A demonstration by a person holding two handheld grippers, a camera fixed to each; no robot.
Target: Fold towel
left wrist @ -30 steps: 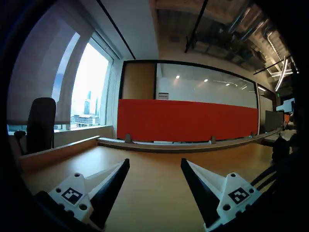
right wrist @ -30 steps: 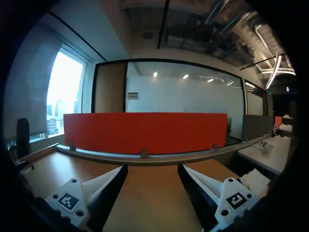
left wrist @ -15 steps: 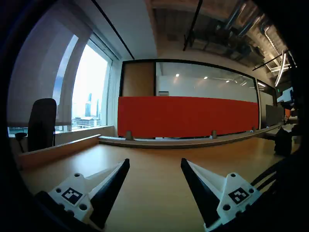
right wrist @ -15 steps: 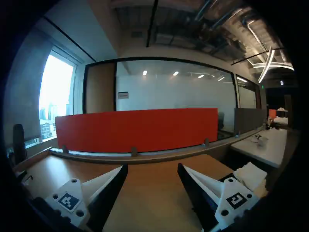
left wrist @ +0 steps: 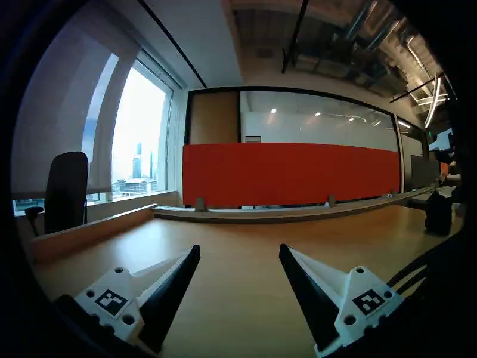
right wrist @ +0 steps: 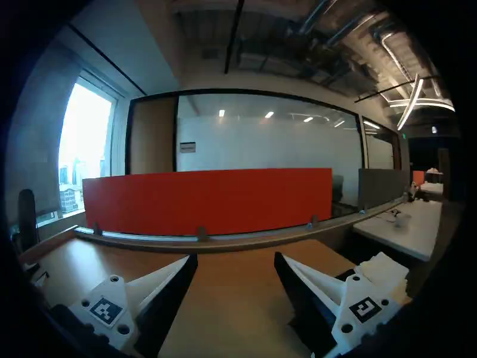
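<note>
A white towel (right wrist: 382, 269) lies folded by the worktop's (right wrist: 235, 304) right edge, just past the right tongs (right wrist: 235, 258). Both these and the left tongs (left wrist: 239, 247) are spread, gripping nothing, above bare wood. A red screen (left wrist: 291, 174) lines the far edge.

1. Open-plan office, by every sign.
2. Long wooden desk (left wrist: 238, 262) backed by a red divider screen (left wrist: 286, 173).
3. Glass-walled room (right wrist: 268, 143) behind, ceiling spots lit inside.
4. Black high-backed chair (left wrist: 62, 191) beside a tall window (left wrist: 134, 143) onto city towers.
5. Exposed ducts (right wrist: 334, 36) and linear lamps (right wrist: 411, 95) overhead.
6. More desks, white-topped (right wrist: 399, 232), off to the right.
</note>
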